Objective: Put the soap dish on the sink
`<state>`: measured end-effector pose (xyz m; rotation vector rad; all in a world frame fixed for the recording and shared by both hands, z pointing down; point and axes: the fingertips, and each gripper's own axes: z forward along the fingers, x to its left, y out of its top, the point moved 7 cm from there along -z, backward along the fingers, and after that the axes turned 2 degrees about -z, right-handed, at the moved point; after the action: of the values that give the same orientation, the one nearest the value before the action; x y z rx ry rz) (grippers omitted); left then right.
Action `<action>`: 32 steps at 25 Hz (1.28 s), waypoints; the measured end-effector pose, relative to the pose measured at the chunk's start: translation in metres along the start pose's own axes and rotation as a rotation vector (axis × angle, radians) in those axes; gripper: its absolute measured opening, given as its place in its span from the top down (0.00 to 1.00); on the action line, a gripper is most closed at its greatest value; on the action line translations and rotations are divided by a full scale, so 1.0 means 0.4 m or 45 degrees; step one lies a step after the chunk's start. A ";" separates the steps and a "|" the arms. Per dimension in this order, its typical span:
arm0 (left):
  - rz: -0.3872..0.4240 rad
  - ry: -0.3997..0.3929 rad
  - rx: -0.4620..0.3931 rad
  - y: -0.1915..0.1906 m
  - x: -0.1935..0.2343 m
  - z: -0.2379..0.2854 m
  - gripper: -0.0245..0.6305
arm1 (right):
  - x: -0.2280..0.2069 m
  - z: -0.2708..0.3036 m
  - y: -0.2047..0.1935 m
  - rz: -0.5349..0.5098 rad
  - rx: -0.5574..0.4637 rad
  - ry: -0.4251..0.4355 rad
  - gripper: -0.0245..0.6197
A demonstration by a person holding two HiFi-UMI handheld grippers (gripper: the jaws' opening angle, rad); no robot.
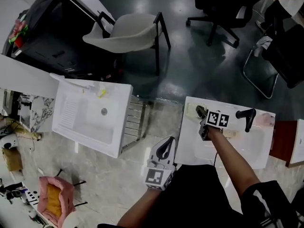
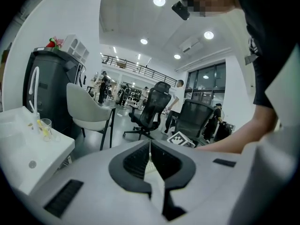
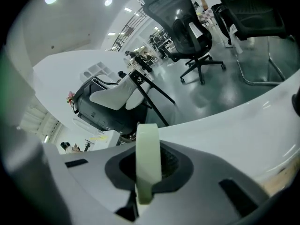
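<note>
A pale green soap dish [image 3: 149, 163] stands edge-on between the jaws of my right gripper [image 3: 149, 175], which is shut on it. In the head view the right gripper [image 1: 201, 113] hovers over the back left part of a white sink [image 1: 223, 151] with a black faucet [image 1: 247, 118]; the dish itself is hard to make out there. My left gripper [image 1: 166, 147] hangs in front of that sink's left edge. Its jaws [image 2: 150, 161] are shut with nothing between them.
A second white sink [image 1: 90, 122] stands to the left, with a glass cup [image 2: 44, 128] and a white faucet [image 2: 33, 90]. A metal rack [image 1: 135, 122] sits between the sinks. A white chair [image 1: 128, 32] and black office chairs [image 1: 223, 4] stand behind. A pink bag [image 1: 52, 196] lies front left.
</note>
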<state>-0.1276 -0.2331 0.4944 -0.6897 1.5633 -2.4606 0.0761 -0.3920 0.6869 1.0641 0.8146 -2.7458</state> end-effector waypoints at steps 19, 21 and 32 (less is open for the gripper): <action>0.013 -0.006 0.088 -0.027 -0.030 0.034 0.94 | -0.066 0.048 0.006 -0.129 0.057 -0.064 0.88; 0.009 -0.011 0.089 -0.028 -0.033 0.034 0.94 | -0.074 0.044 0.005 -0.163 0.061 -0.087 0.86; 0.004 -0.003 0.060 -0.023 -0.028 0.015 0.94 | -0.105 0.023 0.003 -0.263 0.098 -0.208 0.70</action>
<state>-0.1139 -0.2299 0.5013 -0.6816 1.4992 -2.4844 0.1027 -0.4023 0.7190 0.7937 0.8450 -3.0092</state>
